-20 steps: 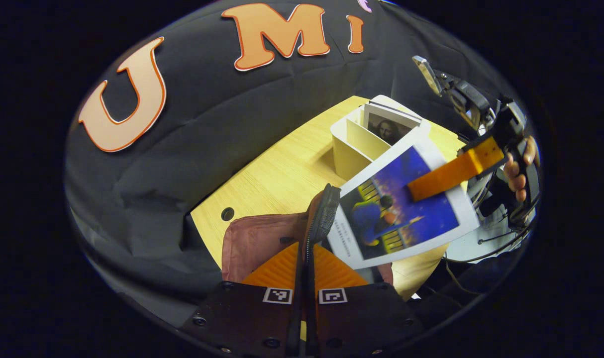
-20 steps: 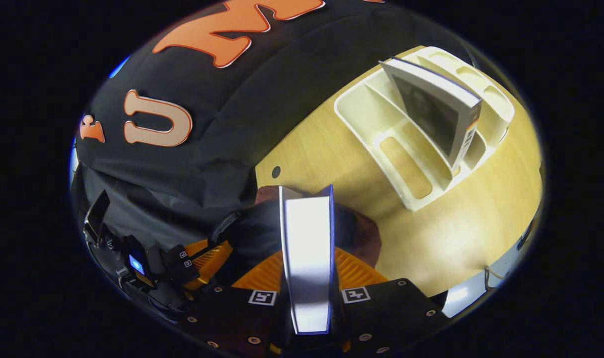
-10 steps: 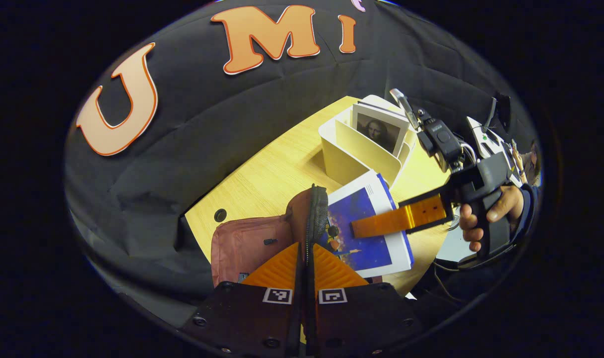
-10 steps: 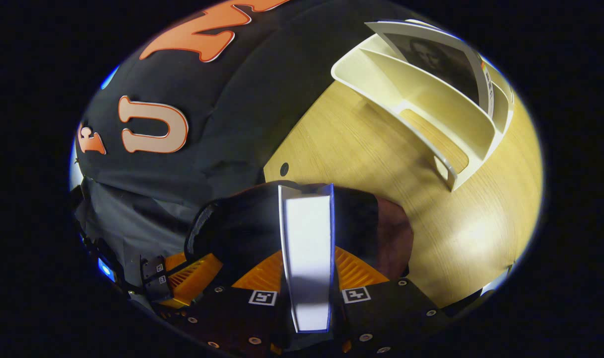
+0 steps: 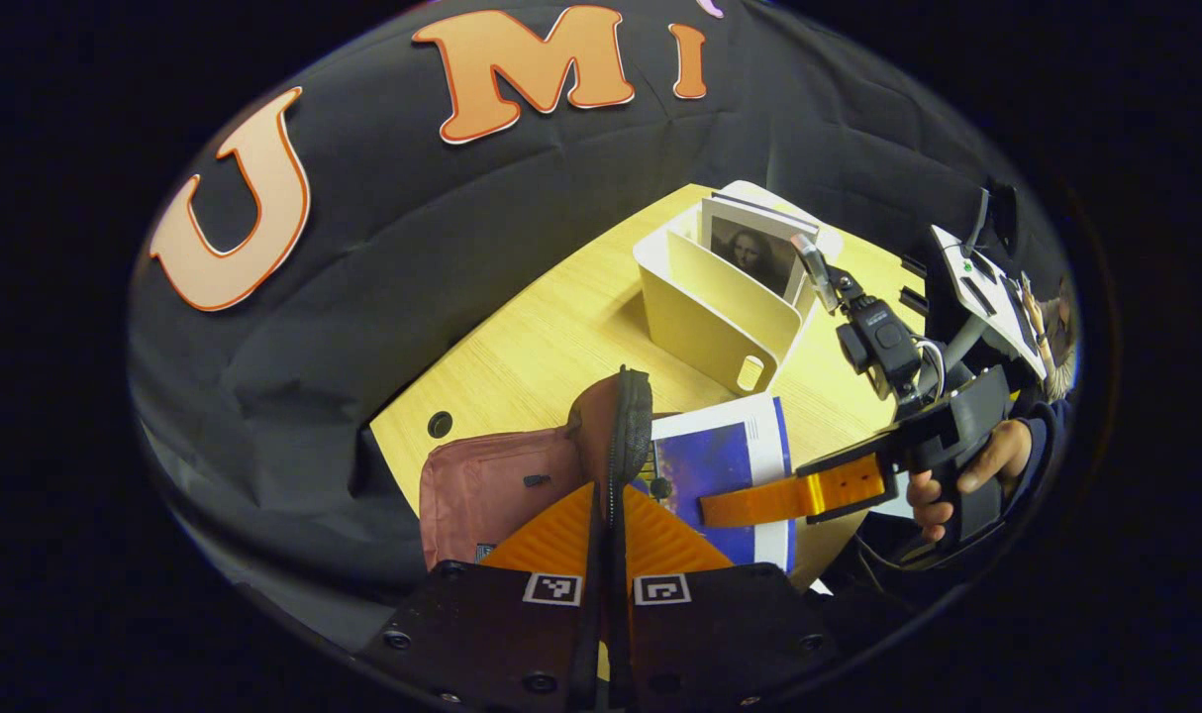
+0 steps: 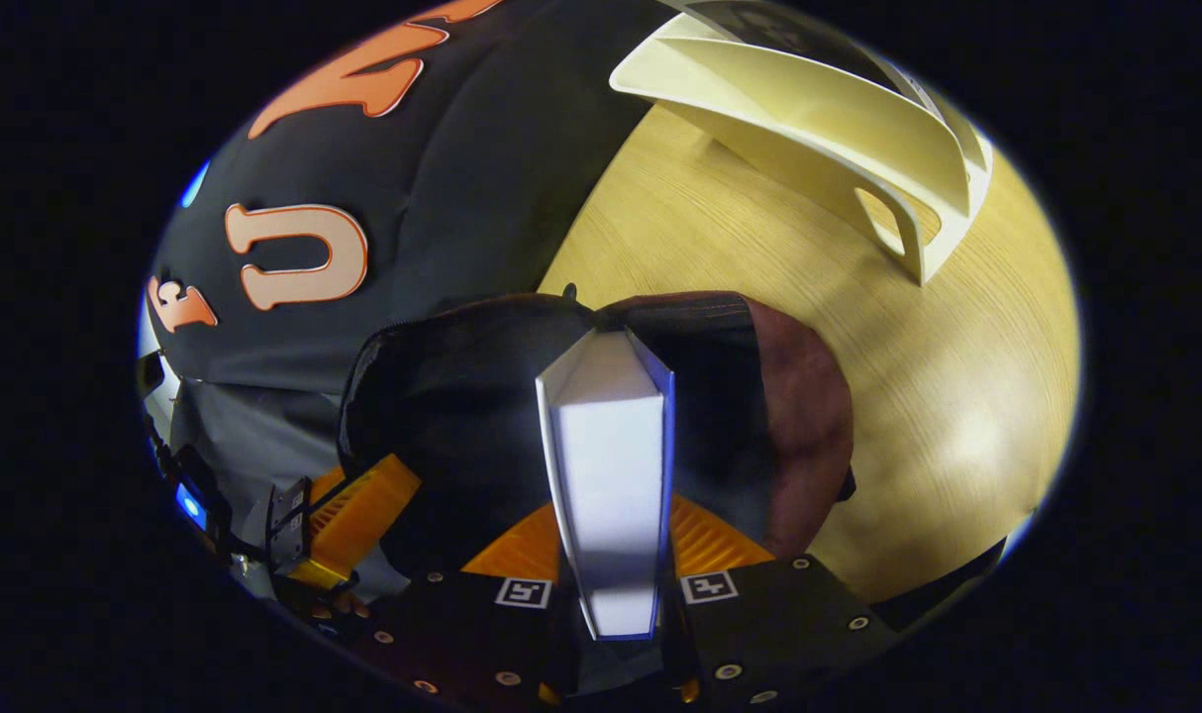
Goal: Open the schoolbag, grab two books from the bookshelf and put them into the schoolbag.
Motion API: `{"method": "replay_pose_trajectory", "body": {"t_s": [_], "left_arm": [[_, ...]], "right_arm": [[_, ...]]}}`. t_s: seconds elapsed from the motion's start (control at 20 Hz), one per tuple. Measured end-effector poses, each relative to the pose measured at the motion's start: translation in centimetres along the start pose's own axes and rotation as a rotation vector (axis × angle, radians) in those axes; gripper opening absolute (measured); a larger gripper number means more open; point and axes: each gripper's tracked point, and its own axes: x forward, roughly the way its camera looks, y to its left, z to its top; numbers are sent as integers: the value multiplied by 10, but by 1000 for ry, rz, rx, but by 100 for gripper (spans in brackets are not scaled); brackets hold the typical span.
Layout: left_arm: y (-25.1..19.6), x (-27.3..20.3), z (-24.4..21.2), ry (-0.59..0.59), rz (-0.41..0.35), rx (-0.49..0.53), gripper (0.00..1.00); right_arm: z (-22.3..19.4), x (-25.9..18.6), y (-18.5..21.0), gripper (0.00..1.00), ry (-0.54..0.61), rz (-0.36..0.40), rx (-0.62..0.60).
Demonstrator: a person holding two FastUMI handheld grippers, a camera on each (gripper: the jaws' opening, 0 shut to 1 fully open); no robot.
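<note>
The reddish-brown schoolbag (image 5: pixel 482 485) lies on the wooden table (image 5: pixel 561 337). My left gripper (image 5: pixel 609 495) is shut on the bag's black zipper edge (image 5: pixel 629 426) and holds it lifted. A book with a blue cover (image 5: pixel 725 460) stands tilted beside that edge, with the right gripper (image 5: pixel 720 507) shut on it. In the right gripper view, my right gripper (image 6: pixel 609 520) clamps the book edge-on (image 6: pixel 606 446), its front end inside the bag's dark opening (image 6: pixel 452 396). A second book with a portrait cover (image 5: pixel 754 253) stands in the cream bookshelf (image 5: pixel 710 317).
The bookshelf (image 6: pixel 839 109) stands on the table (image 6: pixel 957 347) beyond the bag (image 6: pixel 804 406). The left gripper (image 6: pixel 349 510) shows at the bag's left side. A hand (image 5: pixel 962 475) holds the right gripper's handle. A round cable hole (image 5: pixel 440 424) sits near the table's far edge.
The right gripper has brought the blue-covered book down from above the bookshelf side and tipped its front end into the bag's opening. My left gripper has kept its hold on the zipper edge.
</note>
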Motion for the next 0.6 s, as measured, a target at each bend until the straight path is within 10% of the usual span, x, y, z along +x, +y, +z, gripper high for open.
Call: {"method": "replay_pose_trajectory", "body": {"t_s": [0.6], "left_arm": [[-12, 0, -2, 2, -27, -29, 5]], "right_arm": [[-21, 11, -17, 33, 59, 21, 11]]}}
